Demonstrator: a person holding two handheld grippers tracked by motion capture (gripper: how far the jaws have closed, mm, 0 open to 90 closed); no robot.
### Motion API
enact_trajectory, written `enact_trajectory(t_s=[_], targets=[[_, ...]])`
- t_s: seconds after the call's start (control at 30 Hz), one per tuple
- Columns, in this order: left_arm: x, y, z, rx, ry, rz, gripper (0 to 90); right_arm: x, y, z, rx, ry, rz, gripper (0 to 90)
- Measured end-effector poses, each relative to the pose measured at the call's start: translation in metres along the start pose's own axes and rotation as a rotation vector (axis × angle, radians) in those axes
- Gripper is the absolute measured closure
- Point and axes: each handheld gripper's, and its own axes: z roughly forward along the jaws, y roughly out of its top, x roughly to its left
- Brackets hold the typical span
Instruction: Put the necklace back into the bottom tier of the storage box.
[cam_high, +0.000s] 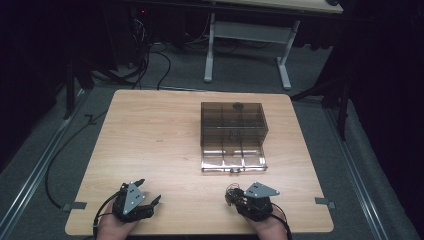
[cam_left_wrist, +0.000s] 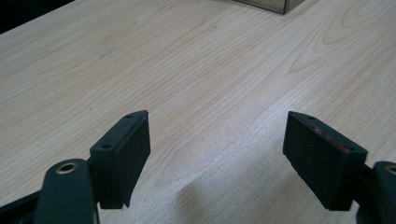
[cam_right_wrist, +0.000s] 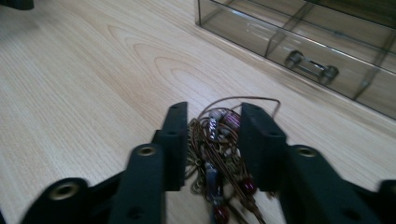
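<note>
A tangle of thin brown wire with dark red beads (cam_right_wrist: 217, 140) lies on the wooden table (cam_high: 150, 135) between the jaws of my right gripper (cam_right_wrist: 214, 116). The jaws stand a little apart around it and do not visibly squeeze it. From above, the tangle (cam_high: 231, 192) sits at the tip of the right gripper (cam_high: 236, 196), near the front edge. Ahead stands a smoky clear drawer box (cam_high: 232, 122) with its bottom drawer (cam_high: 233, 160) pulled out; the drawer's handle (cam_right_wrist: 312, 66) faces me. My left gripper (cam_high: 149, 191) rests at the front left, jaws wide open (cam_left_wrist: 217, 140) and empty.
A small dark thing (cam_high: 238, 105) lies on top of the box. Beyond the table stands a white-legged desk (cam_high: 247, 35), with cables (cam_high: 150, 60) on the grey floor. Bare wood lies between the two grippers and left of the box.
</note>
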Motion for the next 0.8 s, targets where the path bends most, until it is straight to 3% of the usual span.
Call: enact_trajectory(t_s=[0.13, 0.2, 0.23, 0.27, 0.33, 0.37, 0.4, 0.43, 0.5, 0.6, 0.8], targets=[[-0.001, 0.000, 0.000, 0.006, -0.001, 0.005, 23.4, -0.009, -0.002, -0.007, -0.035, -0.011, 0.035, 44.9], [-0.001, 0.000, 0.000, 0.004, -0.001, 0.006, 23.5, -0.011, -0.001, -0.006, -0.027, -0.012, 0.049, 40.9], [0.000, 0.000, 0.000, 0.003, -0.001, 0.004, 23.5, -0.014, -0.001, 0.003, 0.019, 0.008, 0.070, 35.7], [0.000, 0.000, 0.000, 0.003, -0.001, 0.004, 23.5, -0.014, -0.001, 0.003, 0.019, 0.008, 0.070, 35.7], [0.000, 0.000, 0.000, 0.004, -0.001, 0.002, 23.5, -0.012, -0.003, 0.012, 0.075, 0.003, 0.048, 46.9], [0.000, 0.000, 0.000, 0.003, -0.001, 0.003, 23.4, -0.009, -0.004, 0.013, 0.078, -0.031, 0.015, 54.9], [0.000, 0.000, 0.000, 0.002, 0.000, 0.003, 23.5, -0.008, -0.004, 0.012, 0.081, -0.026, 0.017, 62.6], [0.000, 0.000, 0.000, 0.002, 0.000, 0.003, 23.5, -0.008, -0.004, 0.012, 0.081, -0.026, 0.017, 62.6], [0.000, 0.000, 0.000, 0.002, 0.000, 0.003, 23.4, -0.010, -0.007, 0.007, 0.076, -0.036, 0.008, 72.5], [0.000, 0.000, 0.000, 0.001, 0.000, 0.003, 23.4, -0.016, -0.011, 0.000, 0.072, -0.058, 0.018, 74.8], [0.000, 0.000, 0.000, 0.006, -0.002, 0.004, 23.4, -0.041, -0.028, -0.025, 0.058, -0.156, 0.081, 75.9]])
